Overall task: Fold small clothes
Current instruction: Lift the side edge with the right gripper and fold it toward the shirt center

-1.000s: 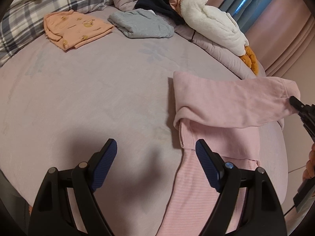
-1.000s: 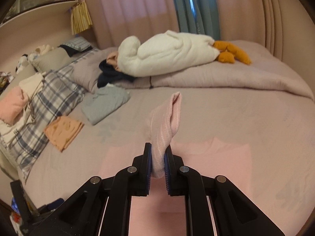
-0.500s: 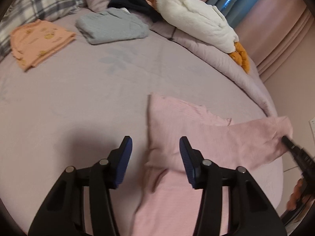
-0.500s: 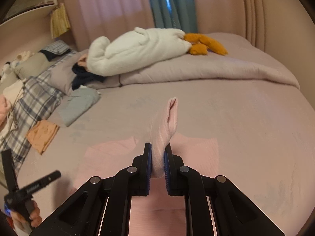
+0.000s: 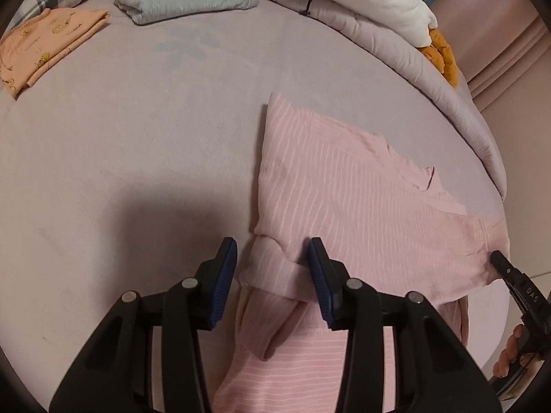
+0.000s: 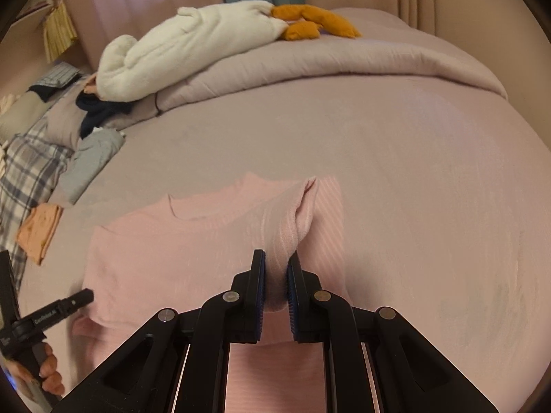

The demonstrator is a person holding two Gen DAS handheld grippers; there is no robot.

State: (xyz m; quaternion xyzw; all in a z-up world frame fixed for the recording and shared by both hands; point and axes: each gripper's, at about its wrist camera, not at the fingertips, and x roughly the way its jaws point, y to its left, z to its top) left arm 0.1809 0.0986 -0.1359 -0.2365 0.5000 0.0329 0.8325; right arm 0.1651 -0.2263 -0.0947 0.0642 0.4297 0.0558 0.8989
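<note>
Lowered onto the mauve bed (image 6: 396,158) — pink top (image 5: 361,206), sleeve folded across.

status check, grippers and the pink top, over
Right gripper shut on sleeve. Left gripper open, jaws just closing, straddling pink top fold. Bed ahead bare.

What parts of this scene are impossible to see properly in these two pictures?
- Lower part of the pink striped top: cut off by the bottom edge and covered by the left gripper in the left wrist view.
- Cuff pinched in the right gripper: its end is hidden between the pads in the right wrist view.
- Print on the folded orange garment: too small to read.
- Dark clothing: half buried under the white plush.
</note>
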